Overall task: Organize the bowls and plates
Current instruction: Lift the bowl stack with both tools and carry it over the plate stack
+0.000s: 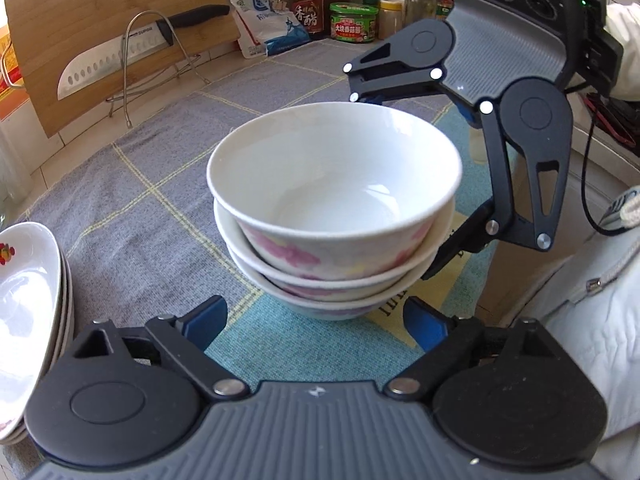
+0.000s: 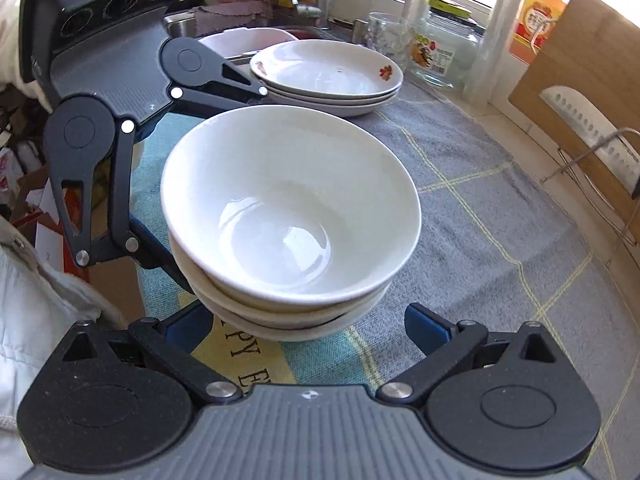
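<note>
A stack of three white bowls (image 1: 332, 216) with pink flowers stands on the grey checked cloth (image 1: 140, 208); it also shows in the right wrist view (image 2: 288, 216). My left gripper (image 1: 316, 320) is open, its blue pads just short of the stack's base. My right gripper (image 2: 308, 326) is open on the opposite side, also close to the base; it shows in the left wrist view (image 1: 388, 188) with its fingers spread around the stack's far side. A stack of white plates (image 2: 328, 76) sits behind the bowls and shows in the left wrist view (image 1: 28, 320).
A cutting board (image 1: 116, 40) and knife (image 1: 120, 60) lean in a wire rack at the back. Sauce bottles (image 1: 306, 0) and jars (image 1: 354, 22) line the wall. A glass jar (image 2: 444, 56), a glass (image 2: 380, 36) and a sink basin (image 2: 244, 40) lie beyond the plates.
</note>
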